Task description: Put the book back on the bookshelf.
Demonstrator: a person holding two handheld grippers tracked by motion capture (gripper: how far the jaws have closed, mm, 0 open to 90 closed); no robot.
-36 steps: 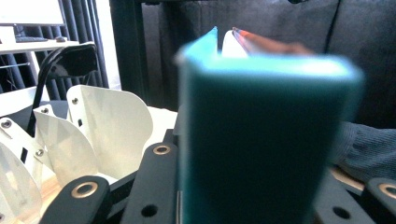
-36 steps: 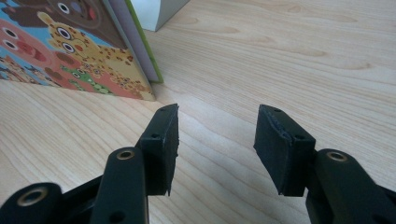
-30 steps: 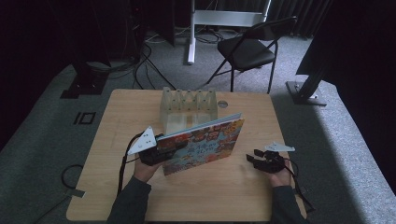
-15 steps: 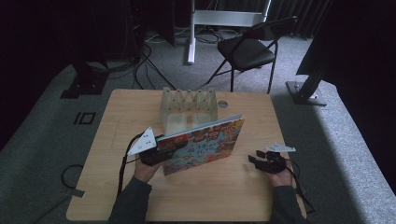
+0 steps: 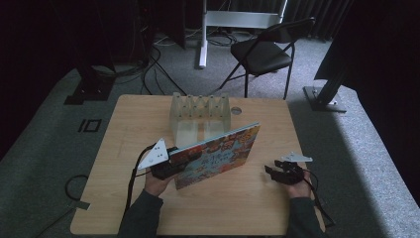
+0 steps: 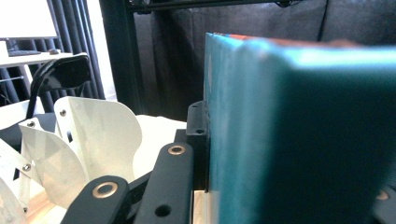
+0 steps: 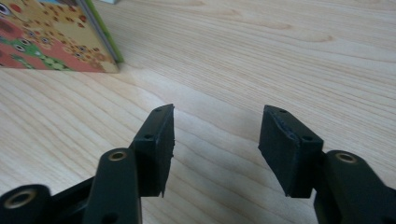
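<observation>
A person sits at a wooden worktop [image 5: 124, 198] with a hand-held gripper in each hand. The left gripper [image 5: 171, 166] has its fingers [image 6: 180, 172] shut on the left end of a picture book [image 5: 218, 154], a thin hardback with a busy, colourful cover. Its jaws have just been closing over the last second, with the book's edge between them, and in the left gripper view the teal edge of the book [image 6: 299, 140] now sits tight against the near finger. The book stands on its long lower edge, leaning back, just in front of a clear plastic rack [image 5: 200, 113] with upright dividers. The book has not shifted against the rack since 1 second ago.

The right gripper [image 5: 277, 172] rests low over the worktop, well to the right of the book and apart from it. Its fingers [image 7: 156, 144] stand about half open with bare wood between them, and they have just opened a little further.

The grasp on the book now looks secure, so the book is probably ready to be lifted and slid into 1 of the rack's slots, with the right gripper free to steady the far end.
</observation>
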